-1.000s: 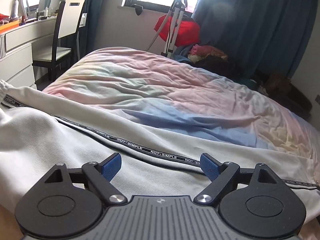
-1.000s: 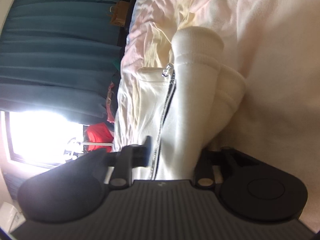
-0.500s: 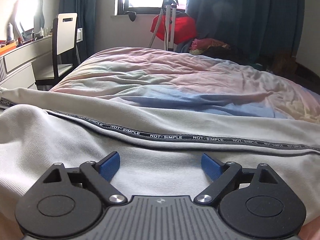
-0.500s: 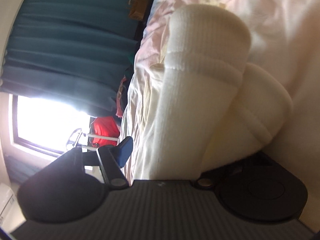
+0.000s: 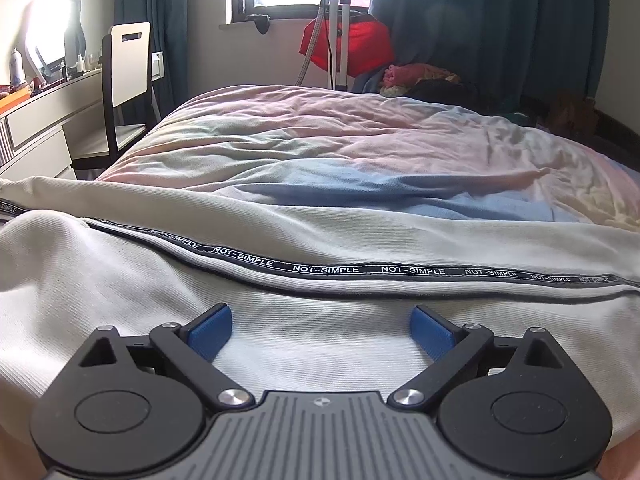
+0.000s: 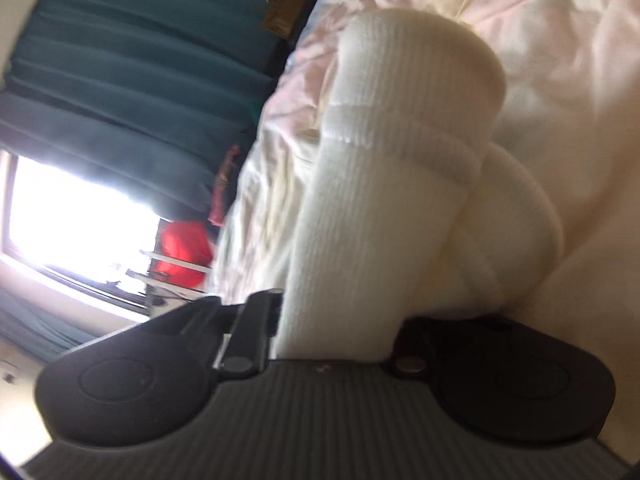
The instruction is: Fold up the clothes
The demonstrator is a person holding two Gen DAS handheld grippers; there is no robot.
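A white ribbed garment (image 5: 280,344) with a black "NOT-SIMPLE" tape (image 5: 360,270) lies spread across the near part of the bed. My left gripper (image 5: 320,330) is open, its blue pads (image 5: 208,330) low over the fabric, holding nothing. In the right wrist view, tilted sideways and blurred, my right gripper (image 6: 336,320) is shut on a thick ribbed cuff of the white garment (image 6: 384,184), which fills the space between the fingers and stands out in front of the camera. Its right finger is hidden by the cloth.
The bed carries a pastel duvet (image 5: 340,152). A chair (image 5: 124,80) and desk (image 5: 36,120) stand at the left. A tripod (image 5: 336,36), a red bag (image 5: 352,48) and a pile of clothes (image 5: 420,80) are beyond the bed under dark curtains (image 5: 500,20).
The left gripper has levelled and dropped closer to the garment, still open. The right gripper has closed on the cuff and shifted with it.
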